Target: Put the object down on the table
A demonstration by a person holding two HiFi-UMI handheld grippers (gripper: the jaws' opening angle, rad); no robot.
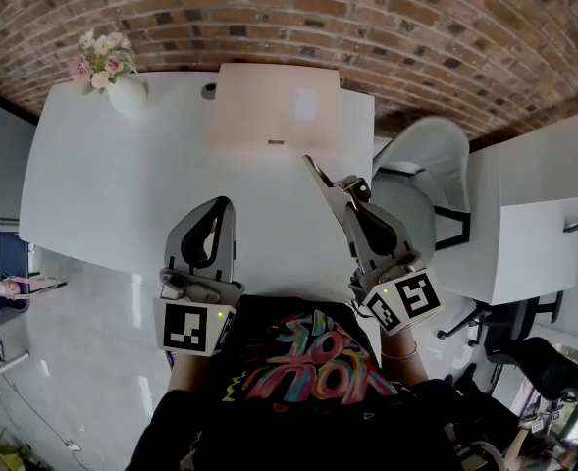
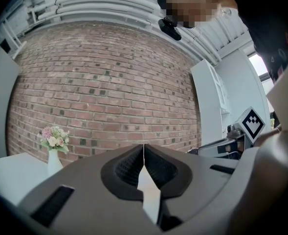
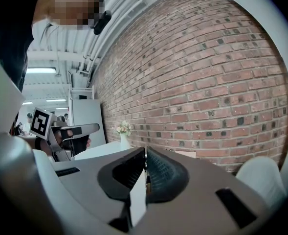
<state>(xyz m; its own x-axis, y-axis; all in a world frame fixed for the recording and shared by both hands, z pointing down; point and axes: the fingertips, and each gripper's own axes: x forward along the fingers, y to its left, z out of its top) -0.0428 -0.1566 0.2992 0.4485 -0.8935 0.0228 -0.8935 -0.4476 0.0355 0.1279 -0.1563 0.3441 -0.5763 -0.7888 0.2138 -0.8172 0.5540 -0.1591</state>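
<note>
My right gripper (image 1: 342,186) hovers over the near right part of the white table (image 1: 122,184). It is shut on a thin, pointed object (image 1: 316,172) that sticks out past its fingertips toward the table's middle. In the right gripper view (image 3: 145,153) the jaws stand almost together, and only a dark sliver of the object shows between them. My left gripper (image 1: 224,205) is held level above the table's front edge. Its jaws meet at the tips with nothing between them, as the left gripper view (image 2: 144,148) shows.
A flat beige board (image 1: 274,106) lies at the table's far side, and a white vase of flowers (image 1: 112,72) stands at the far left corner. A white chair (image 1: 431,165) is on the right, with another desk (image 1: 534,234) beyond it. A brick wall lies ahead.
</note>
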